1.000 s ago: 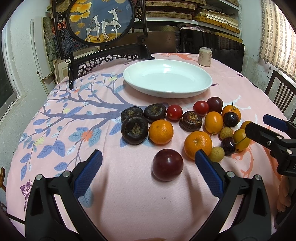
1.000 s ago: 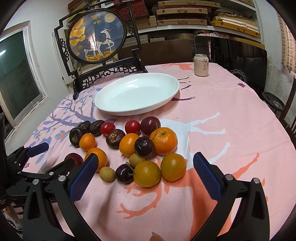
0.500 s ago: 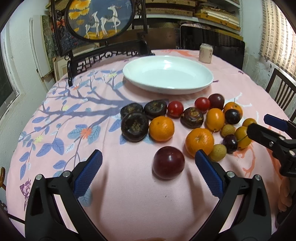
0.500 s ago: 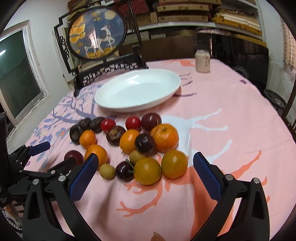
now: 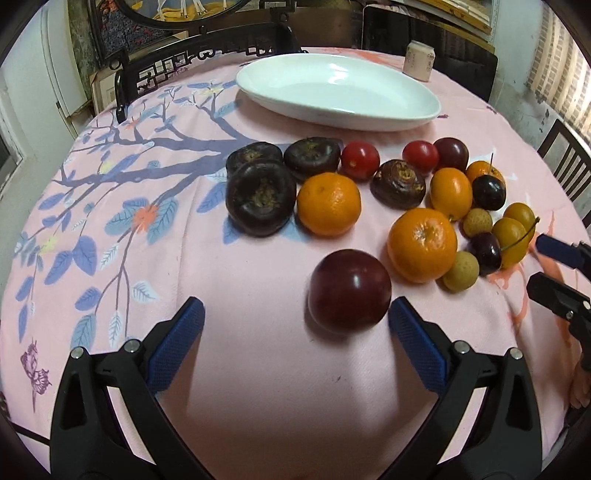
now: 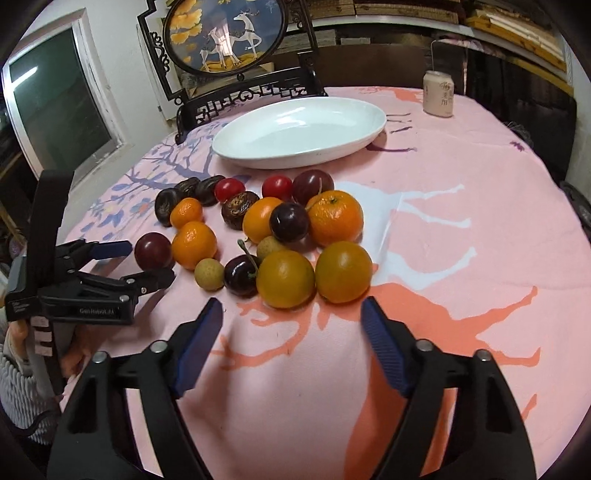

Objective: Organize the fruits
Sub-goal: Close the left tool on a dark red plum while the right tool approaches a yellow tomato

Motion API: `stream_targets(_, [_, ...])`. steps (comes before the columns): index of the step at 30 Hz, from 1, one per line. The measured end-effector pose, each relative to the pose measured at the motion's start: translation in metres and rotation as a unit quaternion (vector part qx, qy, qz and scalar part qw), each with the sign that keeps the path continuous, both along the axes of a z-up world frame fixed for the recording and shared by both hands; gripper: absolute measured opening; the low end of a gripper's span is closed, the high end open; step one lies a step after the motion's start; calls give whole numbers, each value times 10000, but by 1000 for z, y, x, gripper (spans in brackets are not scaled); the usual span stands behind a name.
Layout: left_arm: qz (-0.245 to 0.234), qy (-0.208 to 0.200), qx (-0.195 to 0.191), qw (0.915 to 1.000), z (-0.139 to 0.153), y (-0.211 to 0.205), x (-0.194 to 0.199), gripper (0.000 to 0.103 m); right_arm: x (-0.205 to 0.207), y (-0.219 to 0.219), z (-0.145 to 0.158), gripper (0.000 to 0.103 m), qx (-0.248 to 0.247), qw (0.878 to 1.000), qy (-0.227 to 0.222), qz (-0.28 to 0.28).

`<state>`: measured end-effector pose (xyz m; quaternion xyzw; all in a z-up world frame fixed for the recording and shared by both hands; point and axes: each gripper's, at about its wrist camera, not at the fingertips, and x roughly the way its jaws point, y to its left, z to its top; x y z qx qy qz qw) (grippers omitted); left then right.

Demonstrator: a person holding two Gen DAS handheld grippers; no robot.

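Several fruits lie in a cluster on the pink tablecloth in front of an empty white oval plate (image 5: 338, 94) (image 6: 299, 134). My left gripper (image 5: 295, 325) is open, just short of a dark red plum (image 5: 349, 291) that sits towards its right finger. The plum also shows in the right wrist view (image 6: 153, 250). My right gripper (image 6: 291, 317) is open, just short of two yellow-orange fruits (image 6: 285, 278) (image 6: 342, 271). Oranges (image 5: 328, 204) (image 5: 422, 244), dark water chestnuts (image 5: 261, 198), red tomatoes (image 5: 360, 160) and cherries (image 6: 242, 275) lie further in.
A drink can (image 6: 438, 94) stands behind the plate at the back right. A dark carved chair with a round deer picture (image 6: 225, 33) stands at the table's far edge. The left gripper (image 6: 122, 266) shows at the left of the right wrist view.
Both grippers have moved forward and down towards the fruit. The plum and the yellow-orange fruits now lie closer to the fingertips. No fruit has moved.
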<state>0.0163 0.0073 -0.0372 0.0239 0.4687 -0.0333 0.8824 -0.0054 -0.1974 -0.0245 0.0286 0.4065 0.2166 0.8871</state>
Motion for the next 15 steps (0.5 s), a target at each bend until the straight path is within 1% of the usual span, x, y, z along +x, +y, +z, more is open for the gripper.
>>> stream_targets(2, [-40, 1, 57, 10000, 1, -1, -2, 101, 3, -9, 0, 74, 161, 9998, 80, -42])
stream_targets(4, [-134, -36, 136, 9998, 2, -3, -5, 101, 5, -16, 1, 74, 244, 9995, 66, -170])
stream_targets(6, [-239, -103, 309, 9992, 6, -8, -3, 101, 7, -23, 3, 74, 258, 9991, 27, -344])
stream_targets(7, [-286, -193, 461, 9983, 8, -11, 0, 101, 9, -25, 3, 74, 277, 9988, 48, -398])
stream_targets(8, [-315, -209, 484, 9981, 9, -12, 2, 97, 11, -27, 2, 74, 320, 9985, 100, -438])
stream_targets(9, [-390, -178, 372, 9984, 10, -11, 3, 92, 13, -30, 0, 74, 382, 9981, 176, -461])
stream_targets(10, [-457, -144, 228, 9986, 10, -9, 4, 79, 15, -32, -1, 74, 433, 9977, 233, -471])
stream_targets(11, [-521, -134, 48, 9985, 10, -7, 5, 69, 16, -33, -2, 74, 484, 9973, 259, -491])
stream_targets(12, [-545, -146, -53, 9984, 12, -5, 5, 66, 17, -35, -2, 74, 517, 9970, 265, -506])
stream_targets(14, [-606, -177, -191, 9978, 14, -3, 5, 50, 20, -35, -2, 74, 541, 9969, 278, -506])
stream_targets(15, [-661, -200, -271, 9972, 15, -3, 4, 44, 23, -34, -2, 74, 550, 9967, 305, -505])
